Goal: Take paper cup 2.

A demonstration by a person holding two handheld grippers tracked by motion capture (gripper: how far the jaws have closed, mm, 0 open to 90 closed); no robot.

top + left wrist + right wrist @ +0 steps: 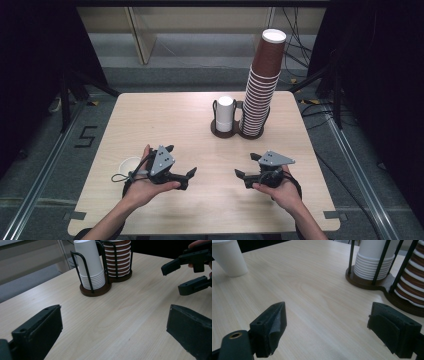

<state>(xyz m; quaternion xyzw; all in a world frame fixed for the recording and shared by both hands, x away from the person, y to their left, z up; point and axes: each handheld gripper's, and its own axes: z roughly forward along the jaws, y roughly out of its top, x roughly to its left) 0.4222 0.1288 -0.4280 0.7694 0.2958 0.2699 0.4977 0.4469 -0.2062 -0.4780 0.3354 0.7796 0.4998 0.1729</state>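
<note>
Dark curtains close off both sides of the room, and between them stands a pale wooden desk (165,120) with my forearms coming in over its near edge. Toward the far edge, right of the middle, sits a brown two-ring wire holder (235,131): its left ring carries a short stack of white paper cups (225,114), its right ring a tall, slightly leaning stack of brown paper cups (262,85). One loose white cup (128,165) stands upright near the left edge, just beyond my left hand.

My left hand-held gripper (192,175) hovers low over the near half of the desk, jaws spread wide with nothing between them. My right hand-held gripper (240,174) faces it from close by, jaws likewise apart and empty — neither touches a cup.

I judge the work to be with the white cups. Such a cup should be very light, thin-walled and easy to crush, so a soft squeeze is all it will bear. The rolled rim is the stiffest part — I would take hold across the wall just below it, or pinch the rim itself from above. Nested cups tend to cling, so pulling the top one from the white stack may drag a second along or rock the holder. The loose cup could tip or skid on the smooth wood at a sideways nudge.
</note>
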